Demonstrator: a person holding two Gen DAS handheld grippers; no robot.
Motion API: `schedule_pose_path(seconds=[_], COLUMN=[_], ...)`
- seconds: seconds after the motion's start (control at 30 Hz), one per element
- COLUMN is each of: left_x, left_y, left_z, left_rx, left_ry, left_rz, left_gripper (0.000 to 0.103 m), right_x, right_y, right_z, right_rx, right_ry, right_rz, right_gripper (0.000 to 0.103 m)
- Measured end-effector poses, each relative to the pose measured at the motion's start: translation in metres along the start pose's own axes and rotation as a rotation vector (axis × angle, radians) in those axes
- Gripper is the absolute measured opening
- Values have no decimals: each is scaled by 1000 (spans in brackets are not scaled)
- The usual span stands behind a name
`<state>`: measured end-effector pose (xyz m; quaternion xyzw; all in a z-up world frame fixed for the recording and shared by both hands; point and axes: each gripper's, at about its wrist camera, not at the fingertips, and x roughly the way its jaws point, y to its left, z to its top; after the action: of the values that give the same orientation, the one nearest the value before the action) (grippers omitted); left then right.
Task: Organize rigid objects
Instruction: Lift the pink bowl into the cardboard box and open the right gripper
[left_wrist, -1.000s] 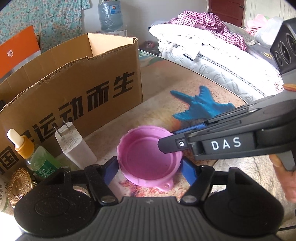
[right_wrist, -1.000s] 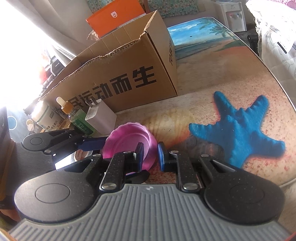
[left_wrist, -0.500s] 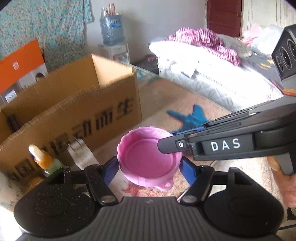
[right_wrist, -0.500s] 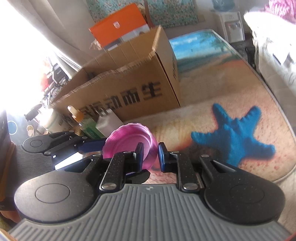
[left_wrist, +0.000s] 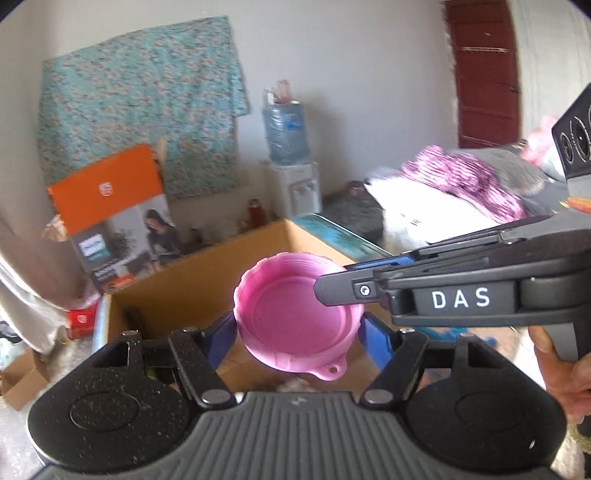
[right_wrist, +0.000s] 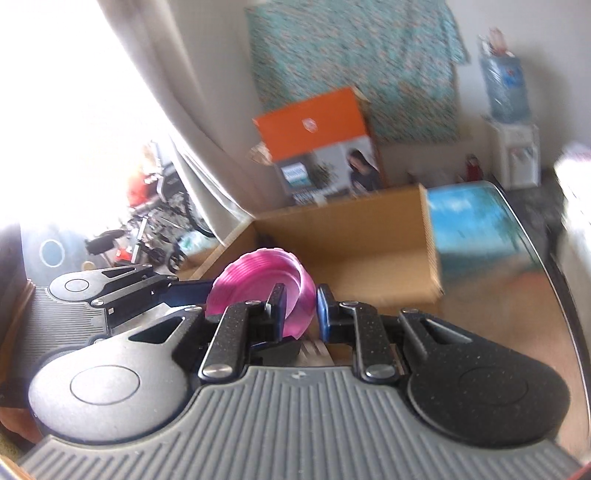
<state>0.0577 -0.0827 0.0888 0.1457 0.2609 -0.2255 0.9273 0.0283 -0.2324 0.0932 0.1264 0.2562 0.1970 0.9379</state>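
While both tongs pinch the pink lid (left_wrist: 295, 325), left tongs (left_wrist: 297, 336) across its width, right tongs (right_wrist: 300, 310) on its rim, it has risen off the bench and hangs before the open cardboard box (left_wrist: 207, 288); drop-in looks next.

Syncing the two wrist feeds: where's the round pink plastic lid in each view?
Left wrist: round pink plastic lid at centre, hollow side to camera, between the left gripper fingers.
Right wrist: lower centre-left, seen edge-on, rim pinched by the right gripper.
Shared landmark: open brown cardboard box behind it.
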Motion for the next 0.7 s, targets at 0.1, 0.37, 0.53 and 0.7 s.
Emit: schedule_pose_path(seconds=[0.1,0.37,0.53,0.7], left_x=[10,83,123,142], left_y=[27,119,144,144], left_z=[15,30,5,-10], left_rx=[-28,-205,-255,-229], left_ry=[20,270,421,507], left_rz=[22,-40,-60,-57], left_gripper=[73,73,73,73], right_x=[28,147,216,248], right_y=[5,-7,-14,-14], right_z=[30,87,73,49], right_rx=[-36,13,73,88], right_ry=[22,285,483,620], right_rz=[43,136,147,148], right_gripper=[17,19,19,19])
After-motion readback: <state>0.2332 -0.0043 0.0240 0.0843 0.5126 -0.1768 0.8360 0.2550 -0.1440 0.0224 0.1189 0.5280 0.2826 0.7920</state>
